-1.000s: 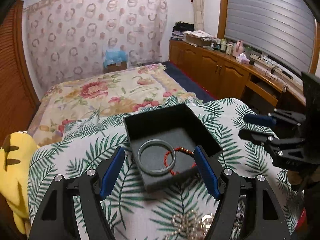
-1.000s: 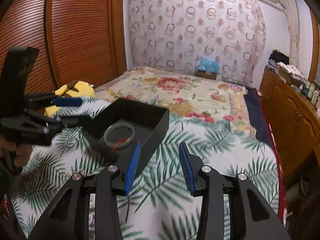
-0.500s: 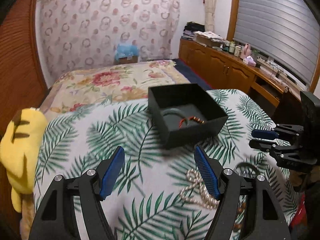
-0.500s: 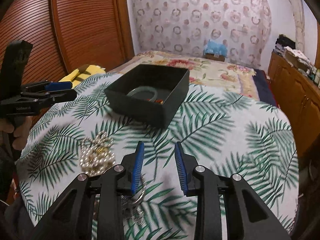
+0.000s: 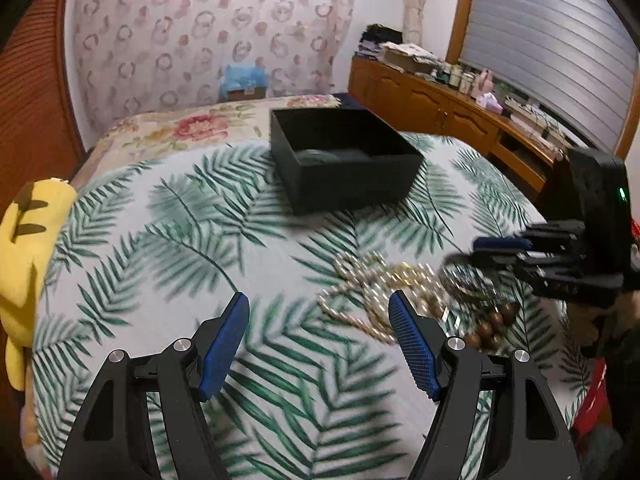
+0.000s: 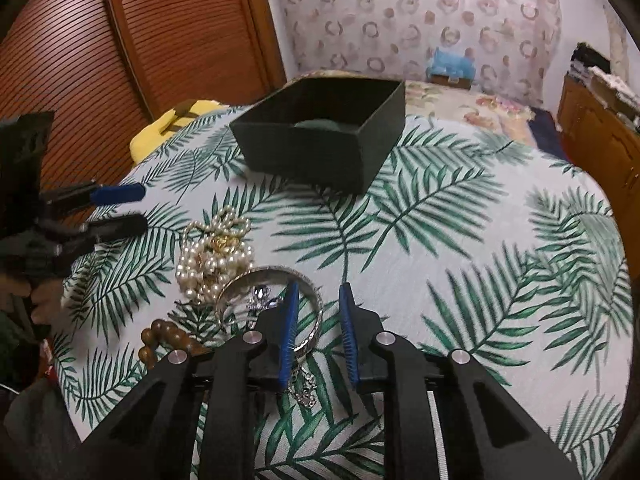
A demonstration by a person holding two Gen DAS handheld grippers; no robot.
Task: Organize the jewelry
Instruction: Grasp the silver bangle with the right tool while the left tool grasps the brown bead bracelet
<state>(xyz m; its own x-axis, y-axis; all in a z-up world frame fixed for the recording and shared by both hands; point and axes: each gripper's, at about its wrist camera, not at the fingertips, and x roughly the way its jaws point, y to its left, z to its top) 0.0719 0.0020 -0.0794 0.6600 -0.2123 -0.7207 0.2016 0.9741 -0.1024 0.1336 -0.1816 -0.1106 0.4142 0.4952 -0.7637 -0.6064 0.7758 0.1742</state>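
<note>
A black open box (image 5: 344,160) (image 6: 320,136) stands on the palm-leaf cloth with a dark green bangle inside. Nearer lies a heap: a pearl necklace (image 5: 360,292) (image 6: 216,248), a silver bangle (image 5: 464,276) (image 6: 268,276) and brown wooden beads (image 5: 492,324) (image 6: 160,332). My right gripper (image 6: 317,296) (image 5: 500,248) is low over the silver bangle. Its jaws are closing, one finger inside the ring and one outside, with a gap still showing at the rim. My left gripper (image 5: 320,320) (image 6: 120,208) is open with nothing in it, just left of the pearls.
A yellow plush toy (image 5: 24,240) (image 6: 176,120) lies at the table's left edge. A thin silver chain (image 6: 304,388) lies under my right gripper. Behind the table are a bed with a floral cover (image 5: 192,128) and wooden cabinets (image 5: 440,108).
Both grippers have drawn back from the box and come down toward the jewelry heap. The right jaws have narrowed and now straddle the silver bangle's rim.
</note>
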